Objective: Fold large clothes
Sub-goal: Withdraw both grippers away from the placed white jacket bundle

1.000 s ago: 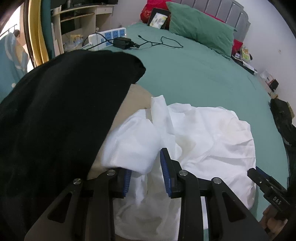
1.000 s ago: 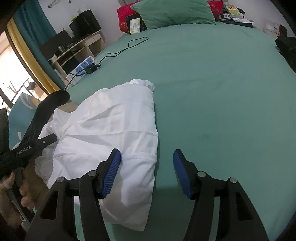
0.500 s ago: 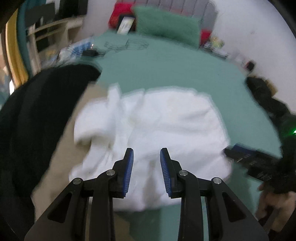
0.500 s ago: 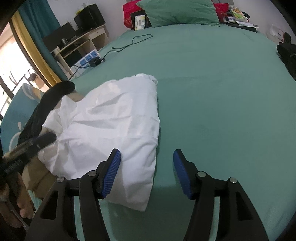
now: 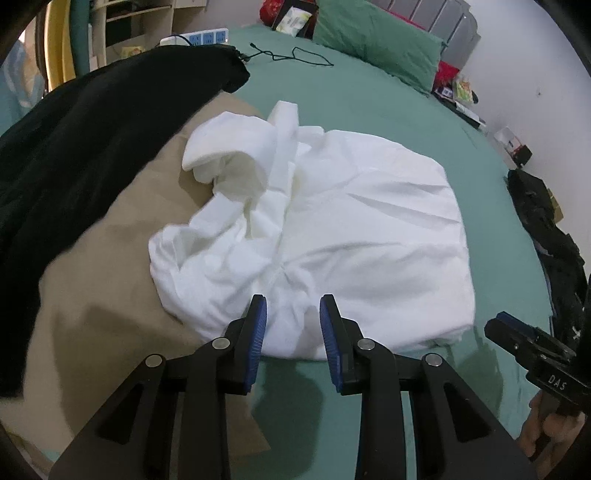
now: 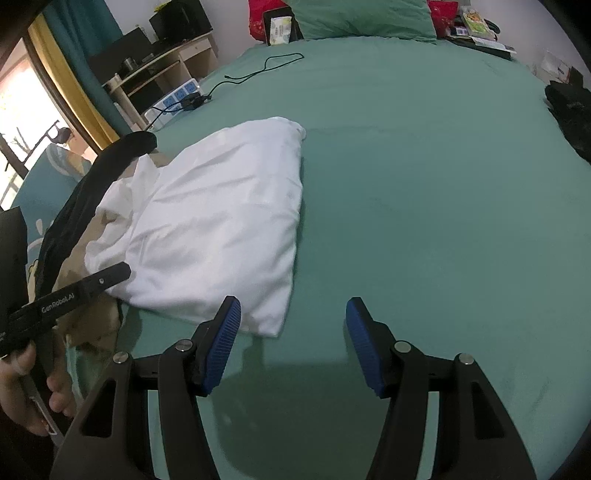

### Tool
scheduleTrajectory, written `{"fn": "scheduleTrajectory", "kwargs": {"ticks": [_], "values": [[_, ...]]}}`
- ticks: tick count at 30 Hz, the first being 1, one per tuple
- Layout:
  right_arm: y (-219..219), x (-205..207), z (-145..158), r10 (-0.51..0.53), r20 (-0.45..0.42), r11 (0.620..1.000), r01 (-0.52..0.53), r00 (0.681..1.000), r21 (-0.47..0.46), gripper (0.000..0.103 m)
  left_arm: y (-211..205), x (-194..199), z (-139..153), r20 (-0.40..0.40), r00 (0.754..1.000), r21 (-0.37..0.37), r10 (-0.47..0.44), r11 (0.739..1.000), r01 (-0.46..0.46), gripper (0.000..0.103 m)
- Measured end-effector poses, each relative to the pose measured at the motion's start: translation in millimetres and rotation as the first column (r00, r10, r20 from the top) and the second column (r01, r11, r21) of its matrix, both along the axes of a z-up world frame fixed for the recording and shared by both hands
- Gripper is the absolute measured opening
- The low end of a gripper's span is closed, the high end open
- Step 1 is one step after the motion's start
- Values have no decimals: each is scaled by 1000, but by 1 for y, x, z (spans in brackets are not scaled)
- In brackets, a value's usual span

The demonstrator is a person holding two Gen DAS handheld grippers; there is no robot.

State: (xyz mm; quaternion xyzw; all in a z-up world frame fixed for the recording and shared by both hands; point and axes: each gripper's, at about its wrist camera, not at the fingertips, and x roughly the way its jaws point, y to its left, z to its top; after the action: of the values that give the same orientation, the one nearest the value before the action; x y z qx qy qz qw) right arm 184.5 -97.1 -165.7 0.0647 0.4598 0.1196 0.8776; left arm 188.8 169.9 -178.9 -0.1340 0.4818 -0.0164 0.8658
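- Two grippers empty: left gripper (image 5: 291, 325) part-open at hem; right gripper (image 6: 291, 332) wide over sheet
- white garment (image 5: 332, 229) half-folded on green bed (image 6: 424, 166), bunched sleeve far-left
- next, likely: tuck sleeve; fold again

Home bedroom, green-sheeted bed (image 6: 424, 155), green pillow (image 5: 376, 40) at grey headboard (image 5: 443, 14), wooden desk (image 6: 162, 74) alongside

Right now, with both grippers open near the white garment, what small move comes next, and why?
Probably ease the left gripper forward to pinch the bunched left side of the white garment. That side lies crumpled on the tan cloth, while the right half is flat.
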Motion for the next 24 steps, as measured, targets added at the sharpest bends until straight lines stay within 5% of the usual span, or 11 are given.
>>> {"fn": "scheduleTrajectory", "kwargs": {"ticks": [24], "values": [[-96, -108, 9, -125, -11, 992, 126, 992, 16, 59, -85, -91, 9, 17, 998, -49, -63, 997, 64, 32]]}}
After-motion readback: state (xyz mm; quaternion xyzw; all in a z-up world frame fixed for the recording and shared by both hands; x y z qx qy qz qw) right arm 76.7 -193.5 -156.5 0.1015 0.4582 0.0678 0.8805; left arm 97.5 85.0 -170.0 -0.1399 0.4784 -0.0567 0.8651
